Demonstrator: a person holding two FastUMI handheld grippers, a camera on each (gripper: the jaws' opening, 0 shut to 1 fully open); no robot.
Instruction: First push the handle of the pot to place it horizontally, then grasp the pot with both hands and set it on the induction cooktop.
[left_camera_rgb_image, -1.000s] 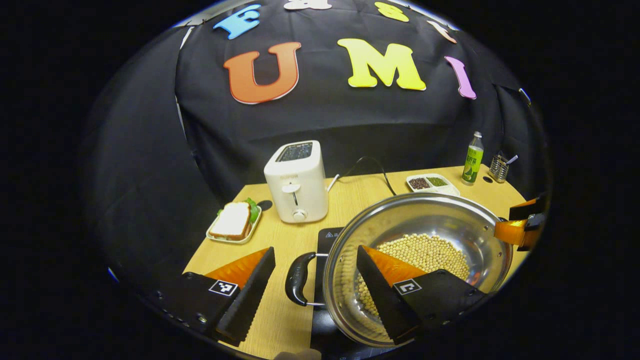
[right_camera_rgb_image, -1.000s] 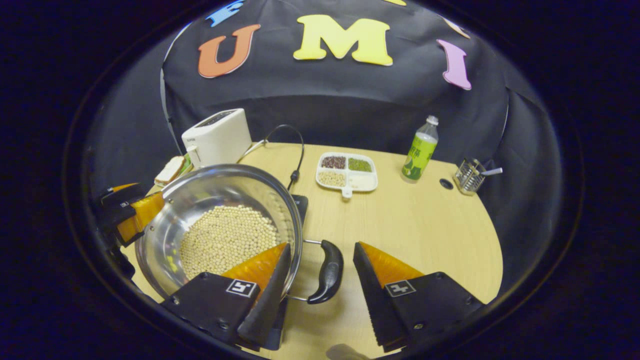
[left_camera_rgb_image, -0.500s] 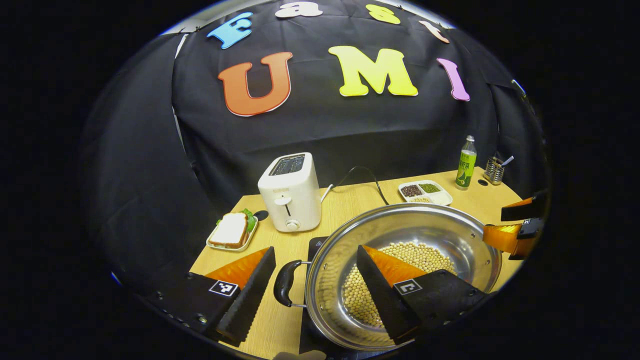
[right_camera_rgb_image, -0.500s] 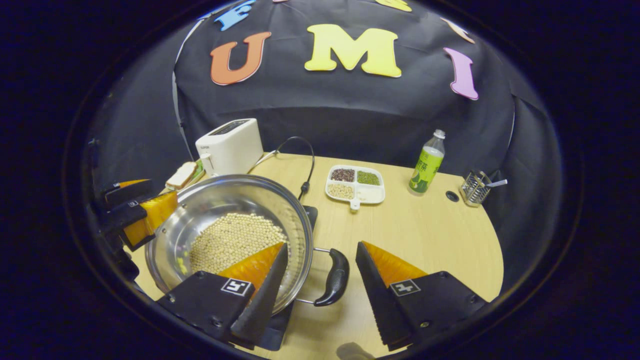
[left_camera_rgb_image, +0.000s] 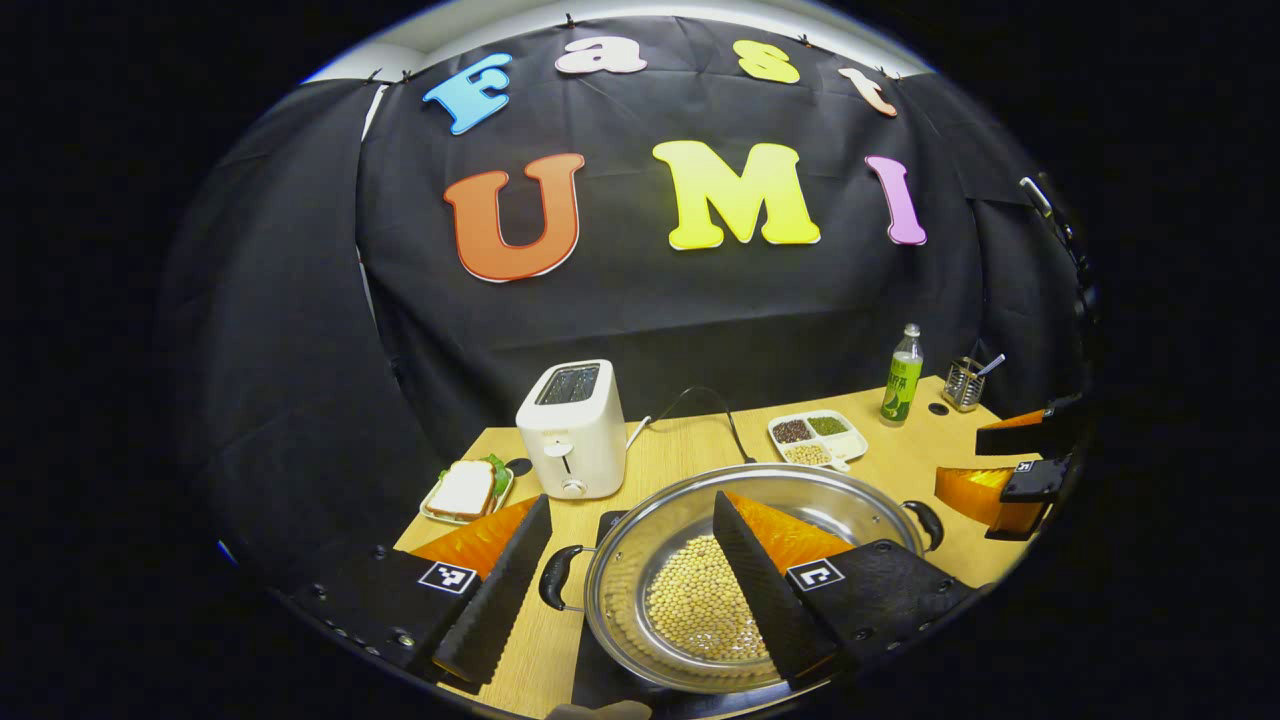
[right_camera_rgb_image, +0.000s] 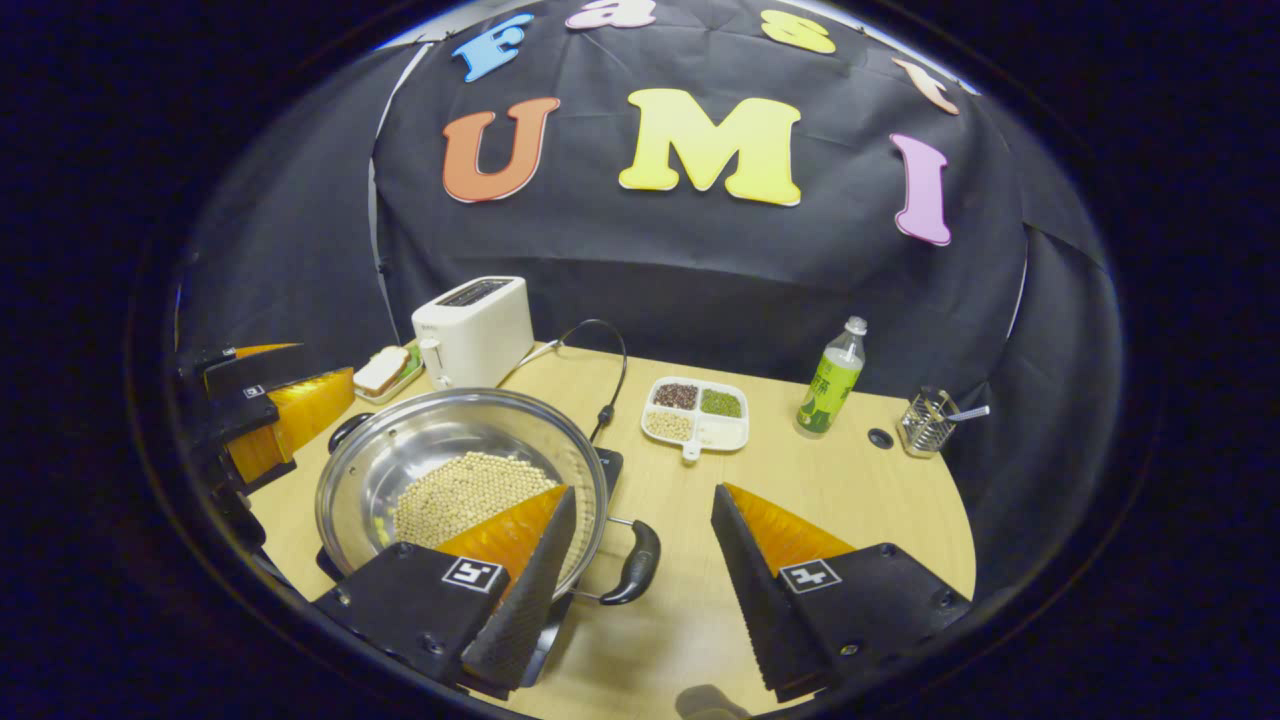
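The shiny steel pot of pale beans (right_camera_rgb_image: 460, 470) was seen seated on the black induction cooktop (right_camera_rgb_image: 606, 462) — both grippers (left_camera_rgb_image: 630, 560) (right_camera_rgb_image: 640, 560) spread wide, gripping nothing, flanking its handles.

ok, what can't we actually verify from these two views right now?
- Induction cooktop: mostly hidden under the pot, both views; centring unclear.
- Pot base contact: hidden by its own wall.
- Divided dish contents: too small to identify.
- Utensil holder: too small, near the edge.
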